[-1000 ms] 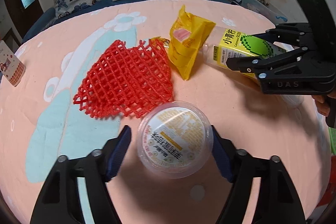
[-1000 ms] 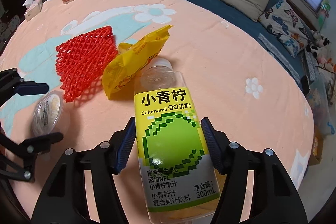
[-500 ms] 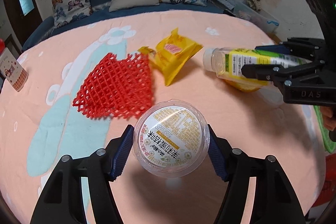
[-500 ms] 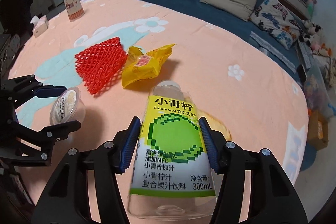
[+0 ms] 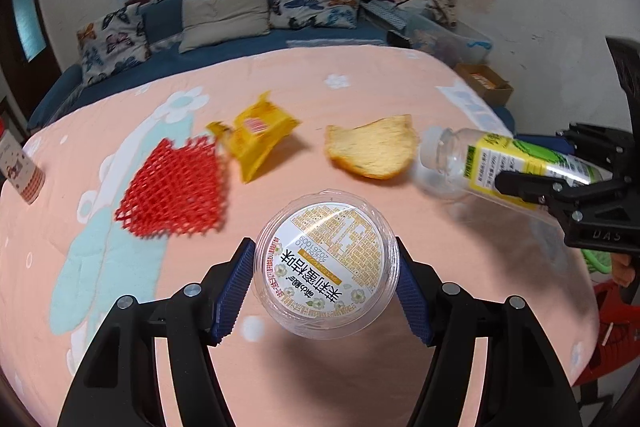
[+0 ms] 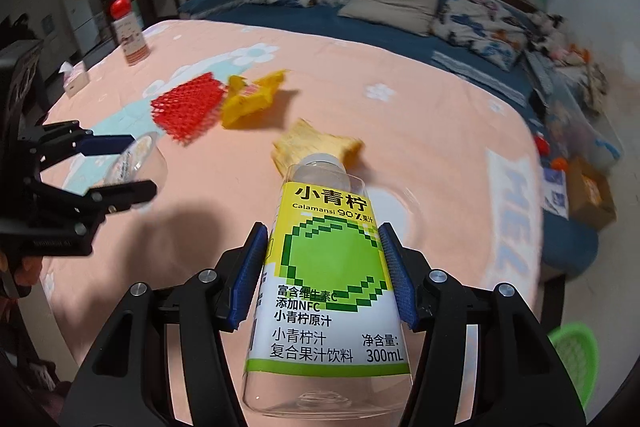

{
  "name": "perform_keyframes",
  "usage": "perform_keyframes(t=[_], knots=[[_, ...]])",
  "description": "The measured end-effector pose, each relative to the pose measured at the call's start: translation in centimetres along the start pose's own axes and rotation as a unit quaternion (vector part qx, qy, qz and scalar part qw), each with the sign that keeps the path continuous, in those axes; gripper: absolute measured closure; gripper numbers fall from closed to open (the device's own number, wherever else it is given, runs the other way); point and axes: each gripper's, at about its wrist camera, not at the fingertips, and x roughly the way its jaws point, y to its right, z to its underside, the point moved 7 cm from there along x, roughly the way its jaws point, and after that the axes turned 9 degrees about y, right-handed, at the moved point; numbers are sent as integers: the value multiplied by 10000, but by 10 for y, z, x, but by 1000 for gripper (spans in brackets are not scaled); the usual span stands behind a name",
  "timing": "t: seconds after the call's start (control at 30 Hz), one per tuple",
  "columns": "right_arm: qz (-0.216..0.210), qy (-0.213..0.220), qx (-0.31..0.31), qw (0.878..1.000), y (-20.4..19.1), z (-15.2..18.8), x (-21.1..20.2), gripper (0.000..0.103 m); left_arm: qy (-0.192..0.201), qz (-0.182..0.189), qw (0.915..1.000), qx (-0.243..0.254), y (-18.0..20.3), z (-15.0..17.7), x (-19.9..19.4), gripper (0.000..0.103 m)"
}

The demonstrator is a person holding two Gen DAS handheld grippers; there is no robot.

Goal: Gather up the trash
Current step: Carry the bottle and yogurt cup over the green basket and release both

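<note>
My left gripper (image 5: 326,277) is shut on a clear plastic cup (image 5: 326,261) with a printed lid, held above the pink tablecloth (image 5: 120,307). My right gripper (image 6: 326,275) is shut on an empty juice bottle (image 6: 328,283) with a yellow-green label, also lifted; the bottle shows at the right of the left wrist view (image 5: 500,163). On the cloth lie a red foam net (image 5: 174,183), a yellow wrapper (image 5: 260,135) and an orange peel (image 5: 372,149). The net (image 6: 186,105), wrapper (image 6: 252,97) and peel (image 6: 312,145) also show in the right wrist view.
A red-capped patterned container (image 6: 128,33) and a tissue box (image 6: 76,81) stand at the table's far left. A blue sofa with cushions (image 5: 224,11) runs behind the table. A green basket (image 6: 576,351) sits low at the right, and a cardboard box (image 6: 592,195) lies on the floor.
Both grippers have risen and drawn back from the table with the cup and the bottle. The orange peel, hidden under the bottle before, now lies uncovered.
</note>
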Motion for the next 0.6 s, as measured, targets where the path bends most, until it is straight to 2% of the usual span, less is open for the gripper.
perform_keyframes(t=[0.33,0.6], knots=[[859,-7,538,9949,84,64,-72,46,133,488,9978,421,78,-10,-6,39],[1773,-169,1047,9784,174,119,-125,46,130,882,9931,767,153,-20,0,39]])
